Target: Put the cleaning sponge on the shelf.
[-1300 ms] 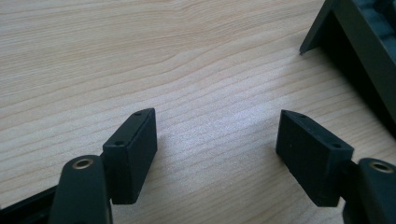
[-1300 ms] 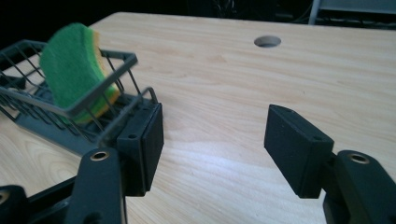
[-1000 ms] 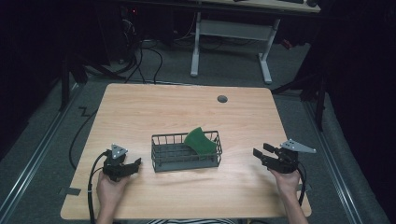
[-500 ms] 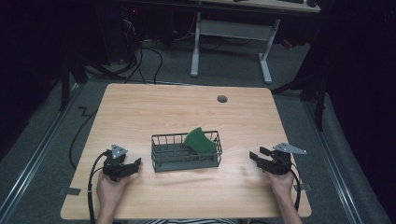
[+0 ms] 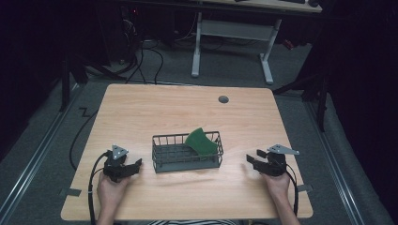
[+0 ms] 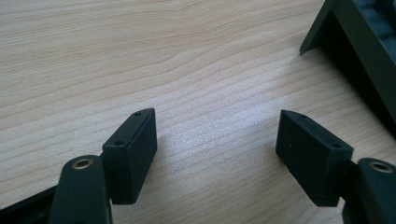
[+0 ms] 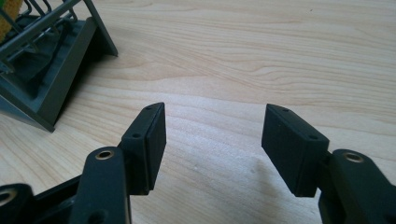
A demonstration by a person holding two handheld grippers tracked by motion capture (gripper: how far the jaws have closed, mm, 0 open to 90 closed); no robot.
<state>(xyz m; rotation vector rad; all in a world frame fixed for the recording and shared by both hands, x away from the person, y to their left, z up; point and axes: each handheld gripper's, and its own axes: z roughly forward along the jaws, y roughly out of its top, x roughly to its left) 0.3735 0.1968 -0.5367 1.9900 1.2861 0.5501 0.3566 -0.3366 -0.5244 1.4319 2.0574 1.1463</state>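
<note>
A dark grey wire basket point(image 5: 187, 153) stood near the middle of the light wooden table point(image 5: 141, 112), and a green curved plate point(image 5: 202, 142) leaned inside it at its right end, tilted and rising above the rim. The left gripper point(image 5: 133, 166) rested low over the table just to the left of the basket, apart from it; in the left gripper view point(image 6: 215, 140) its two black jaws stood wide apart with only bare wood between them, holding nothing. The right gripper point(image 5: 252, 162) was on the other side of the basket, near it but not touching. In the right gripper view point(image 7: 212, 140) its jaws were also open and empty, with the basket corner point(image 7: 56, 88) at the upper left.
</note>
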